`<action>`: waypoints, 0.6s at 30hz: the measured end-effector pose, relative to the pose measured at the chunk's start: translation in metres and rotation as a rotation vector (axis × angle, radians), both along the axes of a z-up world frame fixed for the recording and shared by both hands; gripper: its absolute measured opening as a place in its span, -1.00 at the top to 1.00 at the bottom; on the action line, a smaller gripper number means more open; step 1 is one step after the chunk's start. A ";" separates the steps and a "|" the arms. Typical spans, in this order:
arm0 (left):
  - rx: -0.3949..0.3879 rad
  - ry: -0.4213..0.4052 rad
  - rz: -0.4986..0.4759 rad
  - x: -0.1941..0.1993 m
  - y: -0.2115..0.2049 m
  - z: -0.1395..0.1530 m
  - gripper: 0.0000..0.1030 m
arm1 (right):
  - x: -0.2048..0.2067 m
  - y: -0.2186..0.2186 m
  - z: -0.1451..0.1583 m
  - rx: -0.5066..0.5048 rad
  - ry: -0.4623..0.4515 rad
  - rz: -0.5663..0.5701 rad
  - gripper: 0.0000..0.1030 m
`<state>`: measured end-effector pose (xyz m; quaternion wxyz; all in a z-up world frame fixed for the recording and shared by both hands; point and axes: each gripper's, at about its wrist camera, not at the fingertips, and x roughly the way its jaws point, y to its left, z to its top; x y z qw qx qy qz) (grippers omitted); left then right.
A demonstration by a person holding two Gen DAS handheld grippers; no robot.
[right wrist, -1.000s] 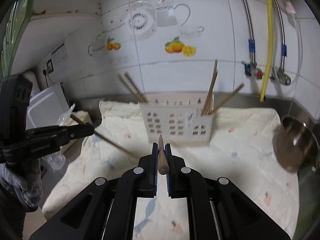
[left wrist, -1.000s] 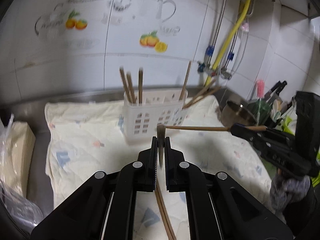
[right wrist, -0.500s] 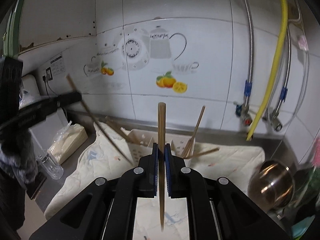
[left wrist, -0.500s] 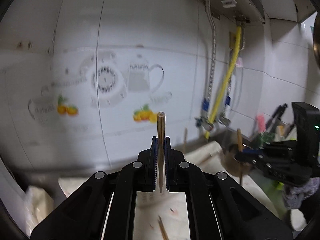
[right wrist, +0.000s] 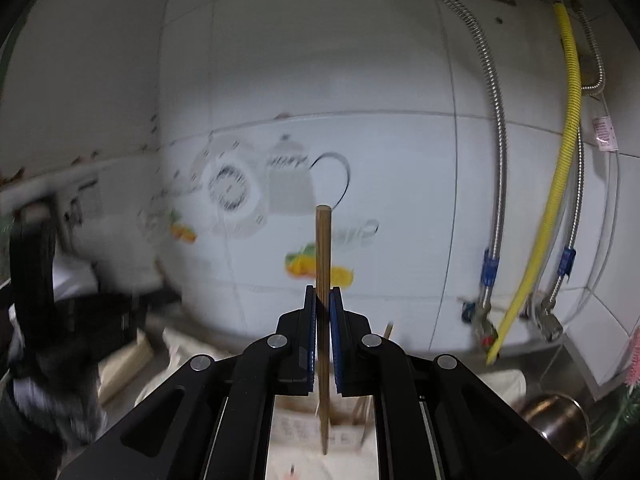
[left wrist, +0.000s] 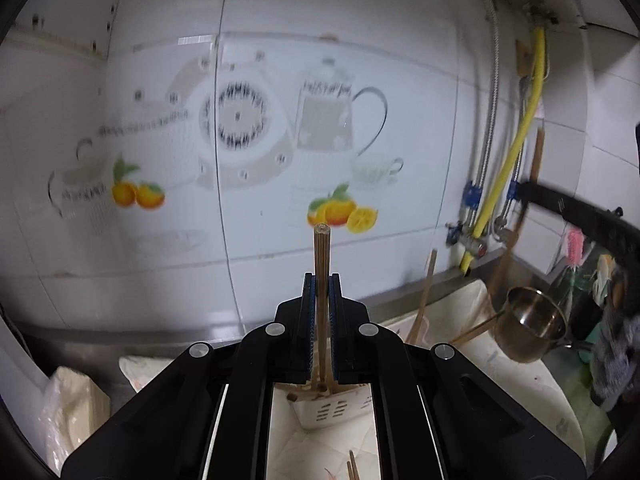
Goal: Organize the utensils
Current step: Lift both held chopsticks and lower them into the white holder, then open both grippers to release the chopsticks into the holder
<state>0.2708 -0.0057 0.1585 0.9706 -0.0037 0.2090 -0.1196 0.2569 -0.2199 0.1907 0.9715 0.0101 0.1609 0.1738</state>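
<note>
My left gripper (left wrist: 321, 280) is shut on a wooden chopstick (left wrist: 322, 256) that stands upright, its blunt end above the pads. Below it, between the jaws, the white slotted utensil basket (left wrist: 334, 410) shows with several chopsticks in it; more lean out at the right (left wrist: 426, 292). Two loose chopsticks (left wrist: 352, 466) lie on the cloth at the bottom edge. My right gripper (right wrist: 323, 292) is shut on another upright chopstick (right wrist: 323, 264), whose lower tip hangs over the basket (right wrist: 298, 426). The right gripper's arm (left wrist: 580, 216) crosses the left view's right side, its chopstick (left wrist: 536, 160) sticking up.
A steel pot (left wrist: 530, 330) stands right of the basket on the patterned cloth (left wrist: 520, 384). Yellow hose (right wrist: 560, 184) and braided pipes run down the tiled wall at the right. A bagged packet (left wrist: 72, 400) lies at the left. A gloved hand (right wrist: 44, 396) holds the other gripper.
Both grippers have risen and tilted up, so the wall fills the views and the basket has dropped to the bottom. Each chopstick has swung from lying forward to upright.
</note>
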 end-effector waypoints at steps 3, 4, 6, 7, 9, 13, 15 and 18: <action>-0.004 0.020 -0.004 0.004 0.001 -0.010 0.90 | 0.017 0.004 -0.003 0.003 -0.051 -0.051 0.87; -0.006 0.028 -0.008 0.006 0.002 -0.013 0.90 | 0.023 0.006 -0.006 -0.002 -0.059 -0.061 0.87; -0.008 0.040 -0.010 0.009 0.002 -0.019 0.90 | 0.034 0.011 -0.015 -0.025 -0.055 -0.082 0.87; -0.008 0.043 -0.011 0.008 0.002 -0.020 0.90 | 0.040 0.011 -0.021 -0.023 -0.045 -0.078 0.87; -0.012 0.053 -0.011 0.013 0.004 -0.024 0.90 | 0.047 0.013 -0.033 -0.035 -0.041 -0.086 0.87; -0.027 0.067 -0.018 0.015 0.008 -0.027 0.89 | 0.058 0.014 -0.056 -0.037 0.019 -0.085 0.87; -0.036 0.069 -0.024 0.016 0.009 -0.027 0.89 | 0.061 0.015 -0.063 -0.043 0.049 -0.083 0.87; -0.043 0.069 -0.027 0.015 0.009 -0.028 0.88 | 0.068 0.015 -0.074 -0.036 0.105 -0.077 0.87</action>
